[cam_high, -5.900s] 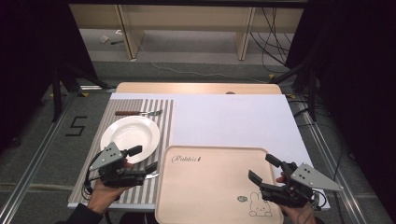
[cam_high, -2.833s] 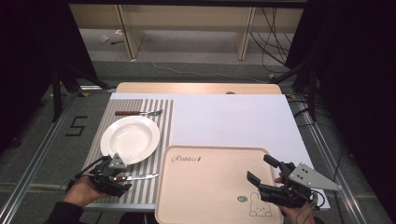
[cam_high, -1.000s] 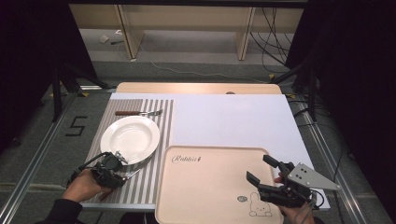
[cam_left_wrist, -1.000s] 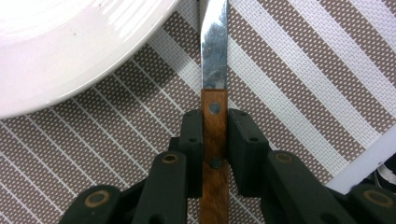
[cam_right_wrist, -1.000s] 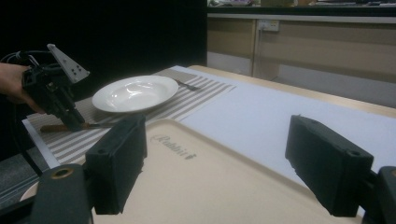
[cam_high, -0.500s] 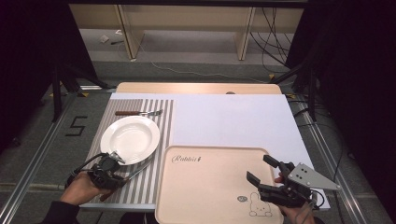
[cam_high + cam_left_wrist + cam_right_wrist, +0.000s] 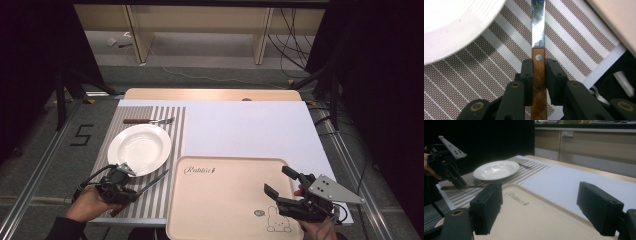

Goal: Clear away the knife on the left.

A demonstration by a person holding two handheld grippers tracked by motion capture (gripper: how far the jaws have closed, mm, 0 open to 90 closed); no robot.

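Left claw [image 7: 539,68] grips the knife [image 7: 538,45] by its brown riveted wooden handle; steel blade lies over the striped placemat [image 7: 150,200], just beside the empty white plate [image 7: 140,149]. Beige tray [image 7: 225,200] empty. Right claw [image 7: 280,182] spread wide.

- Knife [image 7: 538,62]: a table knife with a brown wooden handle bearing two rivets and a bright, flat steel blade.
- State: gripped at the handle, near where handle meets blade, between the two black pads of the left claw [image 7: 539,75]; the blade projects free beyond the pads.
- Pose: lying about level and low over the striped placemat [image 7: 150,200], the blade pointing toward the beige tray [image 7: 225,200].
- Position: at the near left of the tabletop, just beside the near rim of the white plate [image 7: 140,149], between plate and tray.
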